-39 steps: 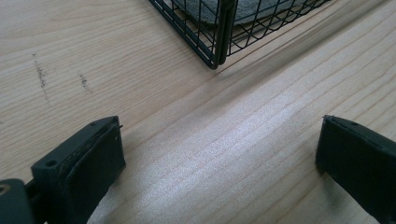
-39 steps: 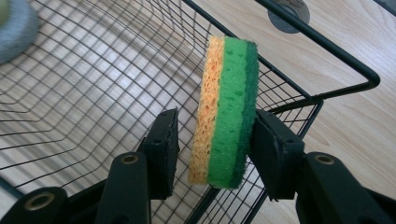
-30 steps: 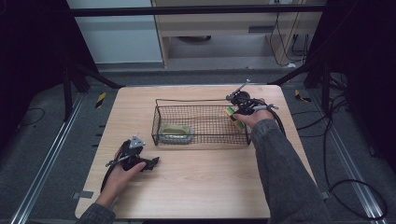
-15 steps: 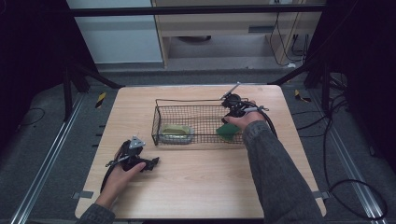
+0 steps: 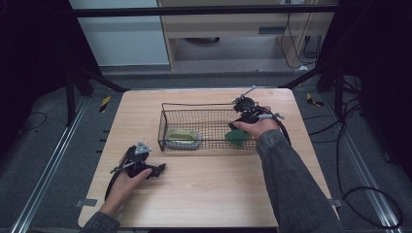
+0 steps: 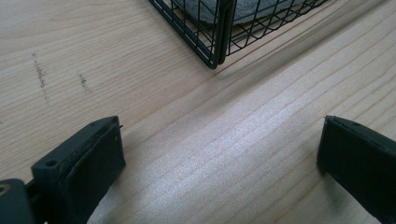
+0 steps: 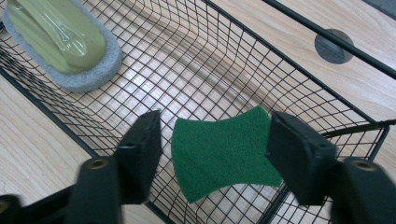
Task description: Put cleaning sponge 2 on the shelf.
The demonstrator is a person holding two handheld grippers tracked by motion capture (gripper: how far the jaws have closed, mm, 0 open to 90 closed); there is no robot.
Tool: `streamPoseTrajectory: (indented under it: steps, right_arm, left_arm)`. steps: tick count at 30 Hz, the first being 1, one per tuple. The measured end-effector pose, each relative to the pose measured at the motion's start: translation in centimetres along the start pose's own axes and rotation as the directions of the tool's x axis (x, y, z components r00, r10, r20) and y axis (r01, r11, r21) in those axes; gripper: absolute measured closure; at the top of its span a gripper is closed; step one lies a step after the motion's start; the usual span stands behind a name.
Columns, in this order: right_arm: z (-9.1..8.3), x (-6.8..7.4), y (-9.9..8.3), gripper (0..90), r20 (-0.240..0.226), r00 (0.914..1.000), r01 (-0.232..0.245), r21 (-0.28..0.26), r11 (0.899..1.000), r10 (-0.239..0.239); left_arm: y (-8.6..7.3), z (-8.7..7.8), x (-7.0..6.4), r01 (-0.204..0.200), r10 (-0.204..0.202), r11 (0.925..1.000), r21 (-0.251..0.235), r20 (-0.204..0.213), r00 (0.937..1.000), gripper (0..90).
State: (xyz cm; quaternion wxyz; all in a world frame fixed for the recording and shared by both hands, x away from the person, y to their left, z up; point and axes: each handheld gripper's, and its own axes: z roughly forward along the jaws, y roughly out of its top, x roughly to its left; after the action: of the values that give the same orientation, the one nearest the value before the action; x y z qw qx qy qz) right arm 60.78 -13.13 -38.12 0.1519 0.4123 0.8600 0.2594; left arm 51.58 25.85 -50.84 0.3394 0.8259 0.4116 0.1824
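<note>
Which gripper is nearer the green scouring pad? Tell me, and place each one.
Right. The right gripper hangs over the green scouring pad in the wire basket, jaws open on either side of it. The left gripper rests on the table outside the basket's opposite end.

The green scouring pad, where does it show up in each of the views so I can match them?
High view: green scouring pad lies in the wire basket's right end, under the right gripper.
Right gripper view: centre, between the open jaws.
Left gripper view: not in it.
Shared landmark: the basket.
</note>
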Motion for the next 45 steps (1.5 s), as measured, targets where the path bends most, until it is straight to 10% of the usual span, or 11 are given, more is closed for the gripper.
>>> streamPoseTrajectory:
  steps: [8,30,45]
  right_arm:
    - [-1.4,0.1,-2.3,10.7,0.031,0.9982,-0.049,-0.089,0.995,0.051]
    - [-7.2,-1.3,-12.0,9.5,0.064,0.9837,-0.148,-0.24,0.959,0.168]
    - [-2.1,-1.8,-18.6,11.0,0.087,0.9721,-0.195,-0.216,0.957,0.218]
  left_arm:
    - [0.0,0.0,0.0,-0.002,0.002,1.0,0.0,-0.001,1.0,0.0]
    - [0.0,0.0,0.0,0.0,0.0,1.0,0.001,0.0,1.0,0.0]
    - [0.0,0.0,0.0,0.003,-0.003,1.0,0.001,0.001,1.0,0.0]
